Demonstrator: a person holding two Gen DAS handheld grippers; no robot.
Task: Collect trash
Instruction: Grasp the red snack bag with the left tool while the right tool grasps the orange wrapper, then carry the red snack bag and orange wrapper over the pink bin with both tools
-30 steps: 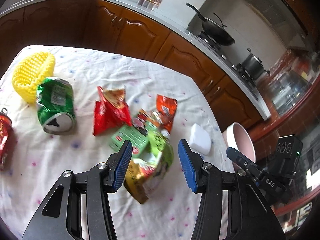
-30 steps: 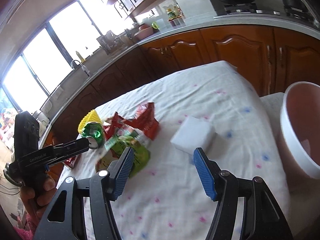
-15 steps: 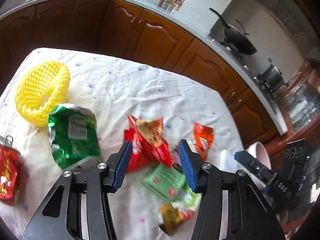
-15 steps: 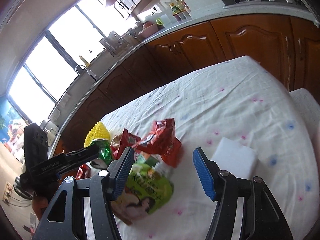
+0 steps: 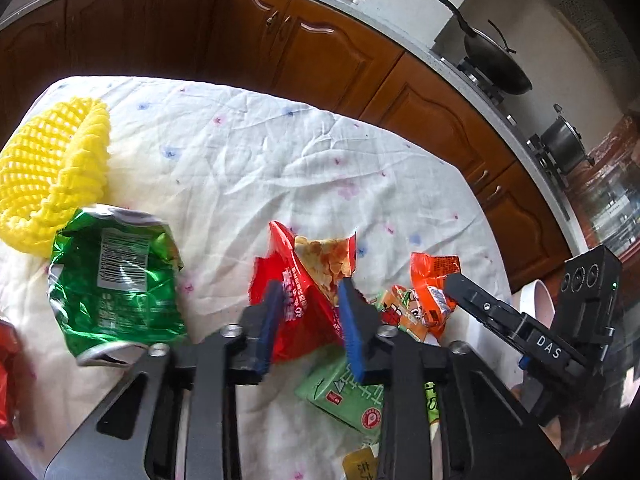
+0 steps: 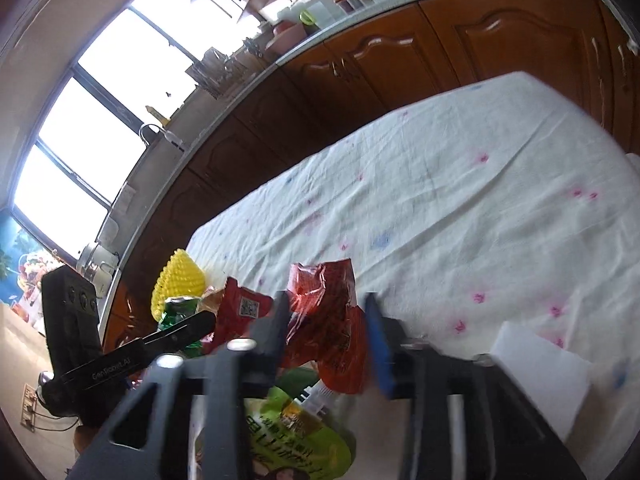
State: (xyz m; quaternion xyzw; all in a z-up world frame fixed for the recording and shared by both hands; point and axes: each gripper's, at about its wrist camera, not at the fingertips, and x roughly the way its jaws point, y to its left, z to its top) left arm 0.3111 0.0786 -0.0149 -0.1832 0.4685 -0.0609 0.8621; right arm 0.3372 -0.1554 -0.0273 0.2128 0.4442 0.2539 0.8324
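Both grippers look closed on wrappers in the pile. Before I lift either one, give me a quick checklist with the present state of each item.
1. Left gripper, whose fingers have just been closing, on the red chip bag: ok, bag pinched between the fingers.
2. Right gripper, also just closing, on the orange-red wrapper: ok, wrapper sits between the fingers.
3. Each gripper holds one item only: cannot tell, the green carton and green pouch lie right under the fingers.
4. Grippers clear of each other: ok, a gap shows in both views.
5. Crushed green can outside the grasp: ok, it lies apart from the left gripper.
6. Bin reachable: cannot tell, only a pink rim shows.
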